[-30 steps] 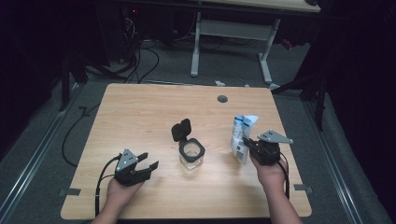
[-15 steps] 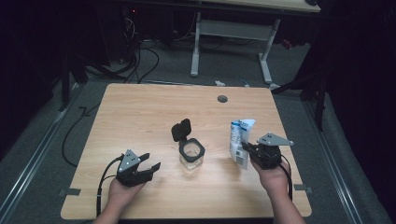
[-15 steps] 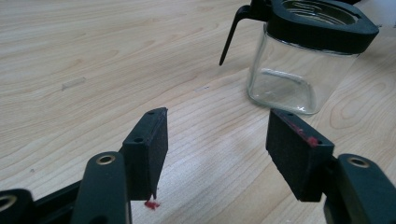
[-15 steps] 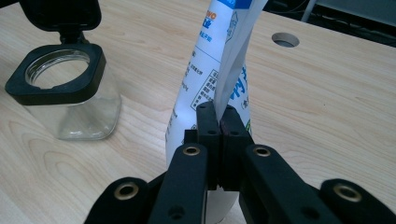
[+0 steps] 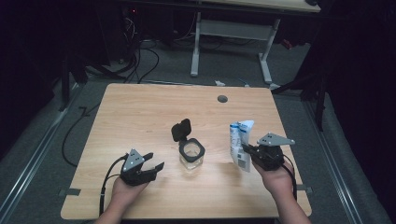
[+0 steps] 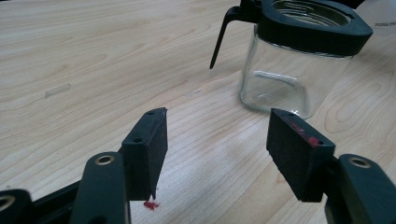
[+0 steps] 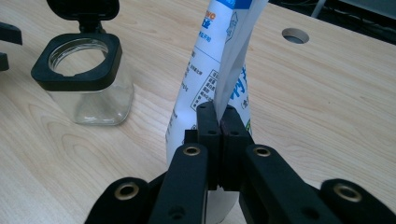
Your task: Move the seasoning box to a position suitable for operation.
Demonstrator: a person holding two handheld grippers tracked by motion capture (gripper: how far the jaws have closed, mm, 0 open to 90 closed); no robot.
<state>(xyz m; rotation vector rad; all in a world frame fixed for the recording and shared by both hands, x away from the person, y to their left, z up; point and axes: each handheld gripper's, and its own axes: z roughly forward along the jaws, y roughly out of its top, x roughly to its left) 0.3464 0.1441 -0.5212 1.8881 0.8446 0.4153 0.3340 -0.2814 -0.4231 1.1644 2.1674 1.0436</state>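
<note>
White-and-blue pouch (image 5: 240, 144) upright at right side of the table (image 5: 140, 112), near edge, pinched at its side seam by the right gripper (image 5: 250, 154); in the right gripper view the jaws are pressed together on the pouch (image 7: 219, 70) fold, right gripper (image 7: 218, 116) pointing left toward the jar. Glass jar (image 5: 191, 155) stands mid-table, just left of the pouch, not touching; black rim, hinged lid (image 5: 181, 129) flipped up on its far side. Left gripper (image 5: 152, 167) sits at near left, jaws wide, nothing between them, aimed right at the jar. Left gripper view: jar (image 6: 285, 74) beyond the pads, apart from them. Cable hole (image 5: 222, 99) at far right of the tabletop
</note>
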